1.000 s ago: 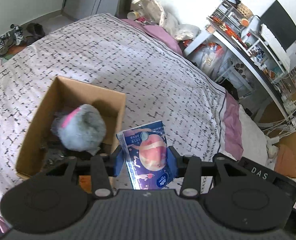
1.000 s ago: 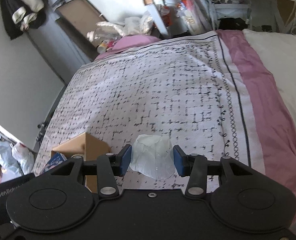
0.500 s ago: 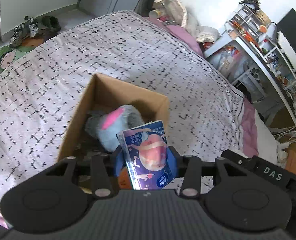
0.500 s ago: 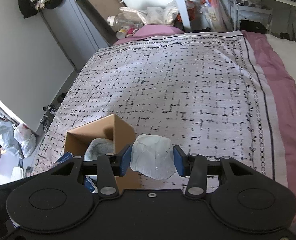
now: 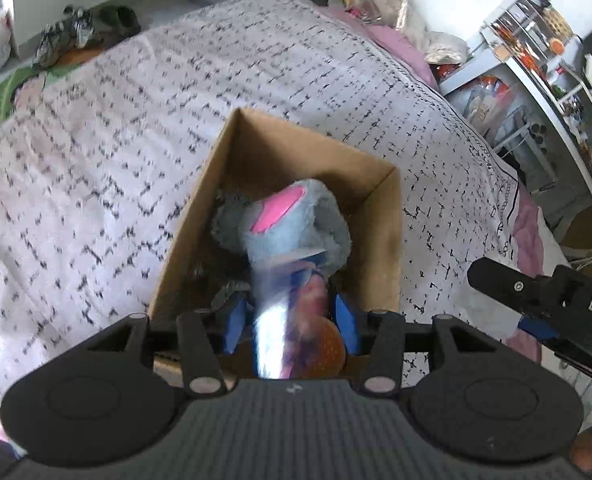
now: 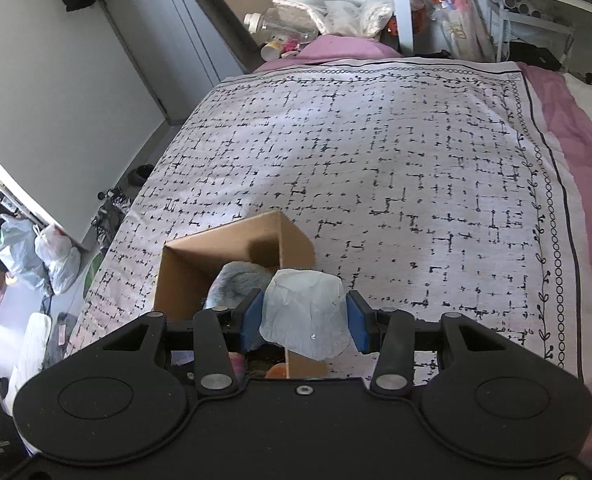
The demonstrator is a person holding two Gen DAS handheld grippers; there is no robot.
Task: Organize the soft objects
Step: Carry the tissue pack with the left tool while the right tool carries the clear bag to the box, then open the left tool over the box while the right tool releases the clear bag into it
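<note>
- Blue printed packet (image 5: 292,312): one, blurred, between the blue pads of the left gripper (image 5: 292,322), directly above the open cardboard box (image 5: 380,216). The jaws are opening; whether the pads still press on the packet cannot be told.
- Left gripper pose: pointed steeply down into the box.
- White crumpled packet (image 6: 304,316): one, clamped in the right gripper (image 6: 304,320) at narrow width, over the box's near right corner.
- Grey plush toy (image 5: 292,224) with a pink patch: one, lying inside the box beneath the blue packet.
- An orange item (image 5: 328,346) lies low in the box.
- Change: a second ago both grippers were beside the box over the patterned bedspread (image 6: 396,160); both are now above it.
- Box: one, standing on the bedspread.
</note>
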